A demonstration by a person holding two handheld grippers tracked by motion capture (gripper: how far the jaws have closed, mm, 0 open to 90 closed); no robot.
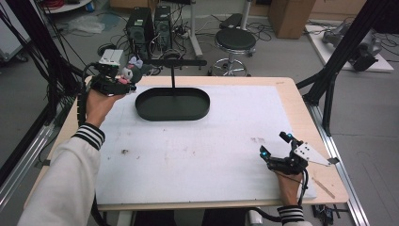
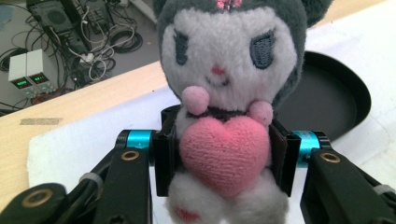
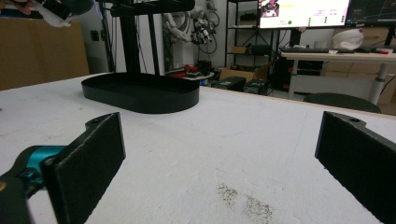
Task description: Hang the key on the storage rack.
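- Plush, grey and white, a small toy [image 2: 227, 93] with a pink heart on its belly sits pinched at the waist between the two black jaws of the left gripper [image 2: 226, 156]; in the left gripper view its face points back at the camera and its head rises above the jaw pads.
- From the high view, the left gripper [image 1: 123, 77] holds the toy [image 1: 131, 69] lifted off the surface at about ten o'clock on the table, over the far left edge of the white mat [image 1: 197, 146].
- Just beside it, toward three o'clock, stands a black oval tray [image 1: 172, 104] with a thin upright post and crossbar rising from its far side; the toy is outside the tray, not touching it.
- At about four o'clock on the table, the right gripper [image 1: 274, 147] rests low near the mat's right edge, well apart from tray and toy.
- Its jaws stand wide apart with nothing between them; the right gripper view shows bare mat and a dark smudge [image 3: 243, 200] in the gap, with the tray [image 3: 140, 93] farther off at eleven o'clock.
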